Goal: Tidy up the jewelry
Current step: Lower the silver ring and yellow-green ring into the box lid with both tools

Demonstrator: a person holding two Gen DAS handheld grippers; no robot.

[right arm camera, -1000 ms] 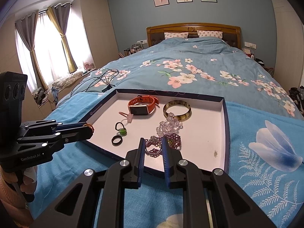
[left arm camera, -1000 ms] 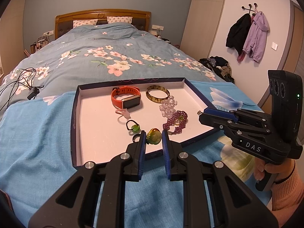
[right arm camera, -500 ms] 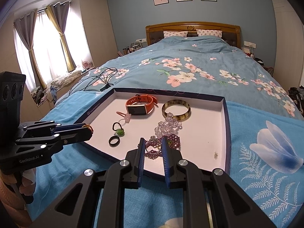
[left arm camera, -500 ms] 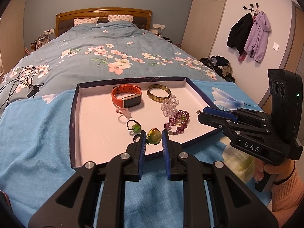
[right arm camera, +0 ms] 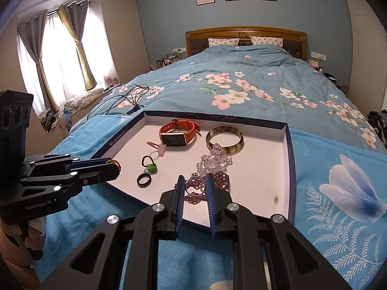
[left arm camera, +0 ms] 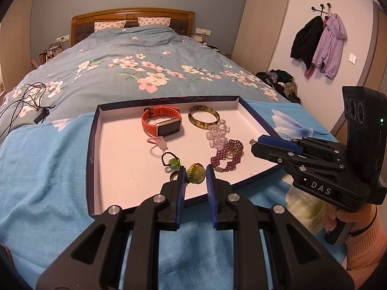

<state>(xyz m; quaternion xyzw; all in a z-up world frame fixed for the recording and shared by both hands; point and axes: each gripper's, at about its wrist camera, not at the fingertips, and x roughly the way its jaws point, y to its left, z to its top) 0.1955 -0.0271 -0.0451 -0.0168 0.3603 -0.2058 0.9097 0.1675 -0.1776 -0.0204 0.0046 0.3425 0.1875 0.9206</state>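
A shallow box tray [left arm camera: 93, 145] [right arm camera: 289, 169] lies on the bed. In it are an orange smartwatch [left arm camera: 160, 123] [right arm camera: 179, 133], a tortoiseshell bangle [left arm camera: 203, 117] [right arm camera: 225, 137], a clear bead bracelet [left arm camera: 217, 133] [right arm camera: 214, 160], a purple bead bracelet [left arm camera: 227, 155] [right arm camera: 222, 177], a pink hair clip [left arm camera: 157, 142], a green bead ring [left arm camera: 170, 160] [right arm camera: 148, 164] and a black ring [right arm camera: 144, 179]. My left gripper [left arm camera: 195, 172] is shut on a green and yellow pendant [left arm camera: 196, 174] over the tray's near edge. My right gripper [right arm camera: 195, 184] is shut on a silver ring [right arm camera: 194, 186] above the purple bracelet.
A light blue towel [left arm camera: 43, 169] lies under the tray on the floral quilt [left arm camera: 145, 72]. Black cables [left arm camera: 21, 101] [right arm camera: 125, 99] lie on the quilt to the tray's left. Jackets [left arm camera: 319, 43] hang on the right wall. Curtained windows [right arm camera: 60, 53] are to the left.
Both grippers have drifted slightly, keeping hold of their pieces. The tray's contents have not moved.
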